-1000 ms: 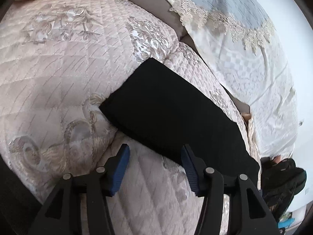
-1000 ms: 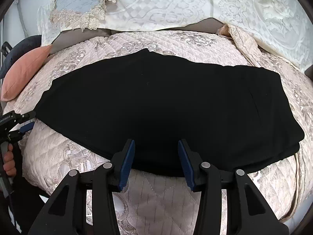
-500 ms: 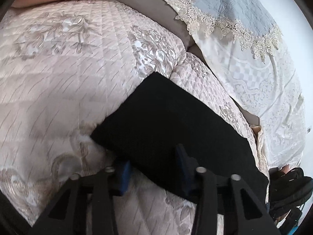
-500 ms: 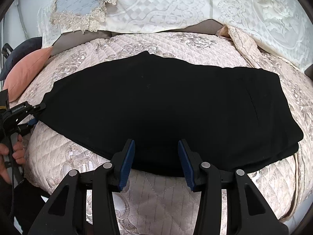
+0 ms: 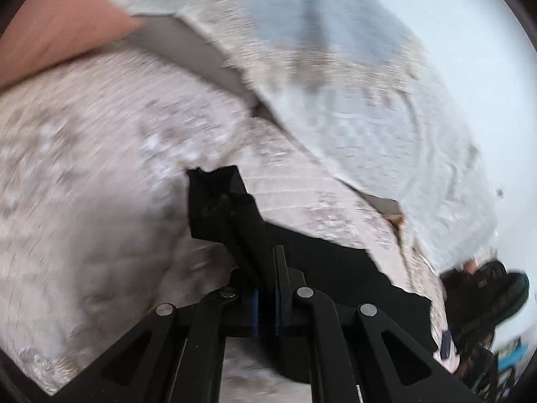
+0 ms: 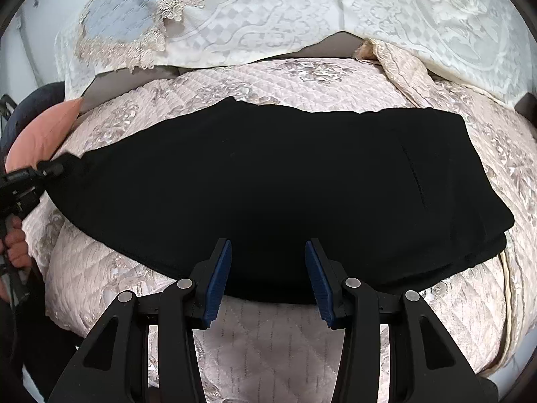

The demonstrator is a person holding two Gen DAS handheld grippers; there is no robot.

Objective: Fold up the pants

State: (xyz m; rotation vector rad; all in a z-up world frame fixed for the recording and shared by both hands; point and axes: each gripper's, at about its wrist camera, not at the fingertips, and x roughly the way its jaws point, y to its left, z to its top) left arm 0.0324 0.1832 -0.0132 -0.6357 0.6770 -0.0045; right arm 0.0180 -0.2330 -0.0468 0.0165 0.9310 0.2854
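Black pants lie folded lengthwise across a quilted pink bedspread, waistband at the right. My right gripper is open, its blue pads over the near edge of the pants at the middle, holding nothing. My left gripper is shut on the leg end of the pants and lifts it off the bed; this view is motion-blurred. The left gripper also shows in the right wrist view at the pants' left end.
Lace-trimmed white and blue pillows lie at the head of the bed. A peach cushion lies at the left. Dark shoes lie on the floor beyond the bed's right edge.
My left gripper moved onto the leg end, shut on it and raised it, bunching the cloth. My right gripper stayed open at the near edge.
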